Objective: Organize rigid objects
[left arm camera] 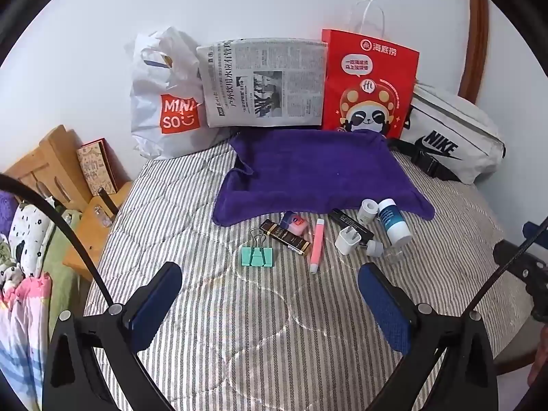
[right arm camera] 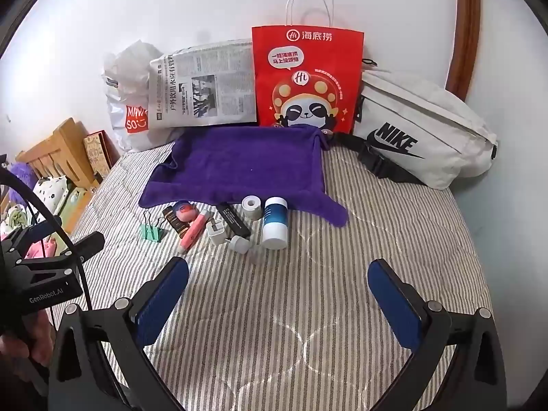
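Several small rigid objects lie on the striped bed in front of a purple towel (left arm camera: 315, 167) (right arm camera: 239, 167): a green binder clip (left arm camera: 257, 255) (right arm camera: 150, 231), a dark gold-trimmed tube (left arm camera: 286, 238), a pink round case (left arm camera: 293, 222) (right arm camera: 185, 210), a pink stick (left arm camera: 316, 245) (right arm camera: 193, 231), a white charger plug (left arm camera: 347, 239) (right arm camera: 217, 233), a black tube (left arm camera: 351, 222) (right arm camera: 234, 221), a white roll (left arm camera: 368, 209) (right arm camera: 251, 205) and a blue-and-white bottle (left arm camera: 394, 221) (right arm camera: 274, 222). My left gripper (left arm camera: 270, 281) is open and empty, short of the binder clip. My right gripper (right arm camera: 277, 277) is open and empty, short of the bottle.
Against the wall stand a white Miniso bag (left arm camera: 164, 102), a folded newspaper (left arm camera: 263, 82), a red panda paper bag (left arm camera: 370, 82) (right arm camera: 306, 78) and a white Nike waist bag (left arm camera: 452, 137) (right arm camera: 421, 130). A wooden bedside stand (left arm camera: 51, 161) and clothes are off the bed's left edge.
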`<action>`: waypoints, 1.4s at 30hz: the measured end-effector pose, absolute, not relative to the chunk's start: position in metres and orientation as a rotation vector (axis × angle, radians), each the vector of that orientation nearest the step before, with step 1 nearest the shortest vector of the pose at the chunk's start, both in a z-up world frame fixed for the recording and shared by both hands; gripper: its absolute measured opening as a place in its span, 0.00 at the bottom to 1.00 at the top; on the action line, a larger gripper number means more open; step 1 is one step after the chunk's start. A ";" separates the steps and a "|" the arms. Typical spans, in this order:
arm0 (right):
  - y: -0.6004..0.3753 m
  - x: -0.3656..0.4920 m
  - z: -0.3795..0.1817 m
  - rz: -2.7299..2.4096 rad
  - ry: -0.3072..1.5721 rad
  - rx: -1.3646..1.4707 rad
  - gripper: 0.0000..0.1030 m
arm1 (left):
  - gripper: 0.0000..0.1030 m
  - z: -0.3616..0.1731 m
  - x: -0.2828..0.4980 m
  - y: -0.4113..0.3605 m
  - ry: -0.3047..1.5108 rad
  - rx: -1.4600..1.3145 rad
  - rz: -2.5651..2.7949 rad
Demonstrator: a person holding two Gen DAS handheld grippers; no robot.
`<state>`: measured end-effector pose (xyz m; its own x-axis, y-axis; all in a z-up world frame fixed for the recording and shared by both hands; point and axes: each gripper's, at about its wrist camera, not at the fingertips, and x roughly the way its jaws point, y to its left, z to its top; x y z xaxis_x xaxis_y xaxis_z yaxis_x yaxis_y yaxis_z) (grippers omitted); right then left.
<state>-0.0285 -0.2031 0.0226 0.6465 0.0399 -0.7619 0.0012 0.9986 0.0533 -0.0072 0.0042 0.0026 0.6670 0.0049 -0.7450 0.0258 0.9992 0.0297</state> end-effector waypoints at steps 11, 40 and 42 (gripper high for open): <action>-0.206 -0.027 0.019 0.009 0.882 0.063 1.00 | 1.00 0.010 -0.011 0.006 0.826 0.035 -0.016; -0.202 -0.027 0.017 0.007 0.890 0.049 1.00 | 1.00 0.014 -0.012 0.008 0.826 0.041 -0.008; -0.202 -0.027 0.017 0.006 0.889 0.050 1.00 | 1.00 0.014 -0.012 0.007 0.827 0.038 -0.011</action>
<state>-0.0271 -0.2017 0.0169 0.6301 0.0256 -0.7761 0.0159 0.9988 0.0458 -0.0120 0.0067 0.0142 0.6771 0.0048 -0.7359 0.0249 0.9993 0.0295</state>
